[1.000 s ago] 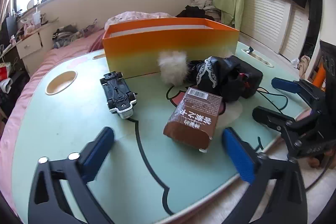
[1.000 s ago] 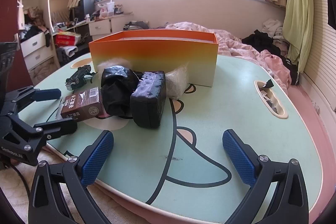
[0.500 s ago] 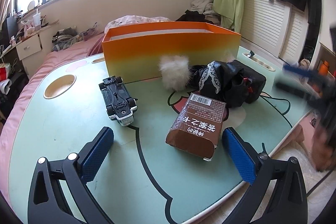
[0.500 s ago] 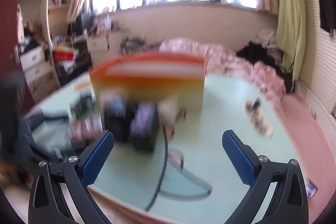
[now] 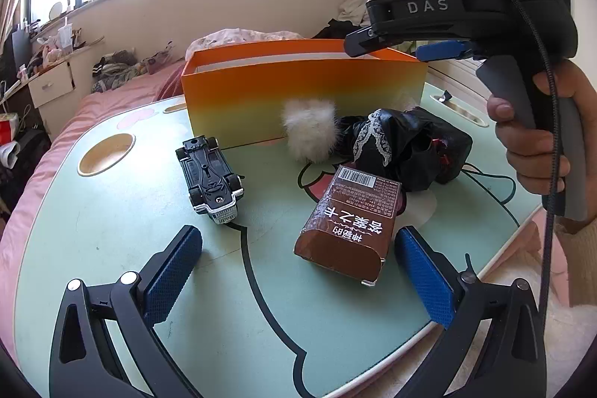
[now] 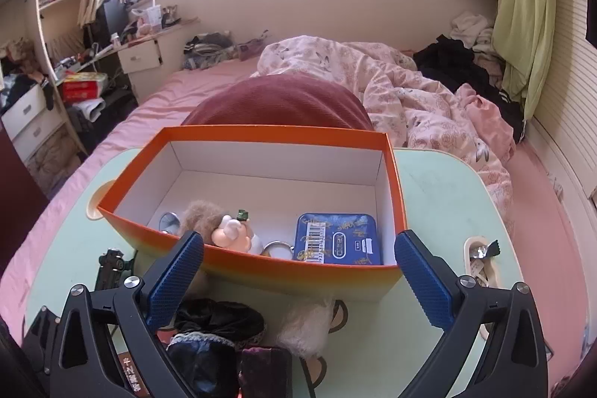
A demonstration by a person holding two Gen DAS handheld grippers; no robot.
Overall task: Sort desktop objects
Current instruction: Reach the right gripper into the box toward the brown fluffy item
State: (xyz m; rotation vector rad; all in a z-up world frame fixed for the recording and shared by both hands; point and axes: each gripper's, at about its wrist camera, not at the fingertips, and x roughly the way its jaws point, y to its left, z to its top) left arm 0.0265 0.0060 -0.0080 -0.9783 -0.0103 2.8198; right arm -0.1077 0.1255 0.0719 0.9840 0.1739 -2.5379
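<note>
Two tongs in view, both spread wide and empty. Left tongs (image 5: 298,271) sit low over the counter (image 5: 93,241); right tongs (image 6: 298,275) hang high above the box (image 6: 261,265), held by a hand (image 5: 537,140).

Nearest loose item: the brown carton (image 5: 349,221). It lies flat just ahead of the left tongs, off to their right, its near end almost level with the right fingertip. Long axis runs away from the tongs, leaning slightly to their right — a small shift to the right would bracket it across its narrow width.

The toy car (image 5: 209,174) lies upside down ahead and to the left, further off. A fur puff (image 5: 309,129) and black bundle (image 5: 395,144) sit beyond, against the box wall.

Judgement: left tongs are the nearer to the carton; right tongs are placed over the box, where a tin (image 6: 337,239) and a plush (image 6: 220,224) lie.
</note>
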